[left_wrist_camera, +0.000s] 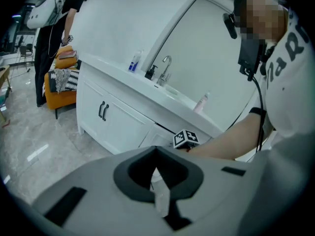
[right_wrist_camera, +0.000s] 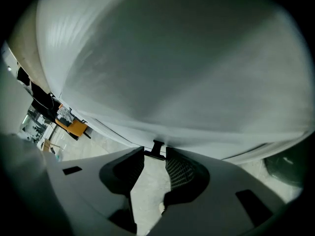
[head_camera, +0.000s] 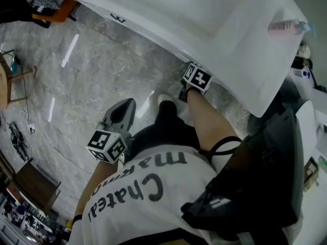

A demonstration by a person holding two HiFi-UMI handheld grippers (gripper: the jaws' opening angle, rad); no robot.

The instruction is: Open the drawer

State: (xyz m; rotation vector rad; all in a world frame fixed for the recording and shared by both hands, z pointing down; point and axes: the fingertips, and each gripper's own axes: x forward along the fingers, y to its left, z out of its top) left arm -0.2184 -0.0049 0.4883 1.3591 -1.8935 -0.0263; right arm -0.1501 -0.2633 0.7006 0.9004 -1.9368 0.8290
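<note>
Right gripper (right_wrist_camera: 155,157) is tucked under the tabletop (head_camera: 240,68) overhang, at the drawer (left_wrist_camera: 156,137); its fingers (right_wrist_camera: 180,171) sit either side of the small black handle (right_wrist_camera: 157,148) and are closed on it, pads touching both ends of the bar; marble floor (head_camera: 92,70) shows through the gap behind the handle. In the head view we see only its marker cube (head_camera: 197,78) and the forearm; the fingertips are hidden below the white edge.

Drawer sits in the white vanity directly under the tabletop, just right of the two cabinet doors (left_wrist_camera: 115,119) with black pulls; a dark line runs along its top edge; we cannot tell whether it is out at all. In the right gripper view its white front fills the upper frame, with the handle at the lower edge.

Left gripper (left_wrist_camera: 156,154) hangs by the person's hip over the floor, well apart from the vanity, aimed towards it; its fingers (left_wrist_camera: 129,177) are closed together with nothing between them.

On the tabletop: faucet (left_wrist_camera: 166,65) at the basin; blue bottle (left_wrist_camera: 134,63) to its left; pink bottle (left_wrist_camera: 201,102) to its right. At the far left of the left gripper view there is an orange seat (left_wrist_camera: 61,90), and beside it a second person (left_wrist_camera: 59,23) with a white backpack.
</note>
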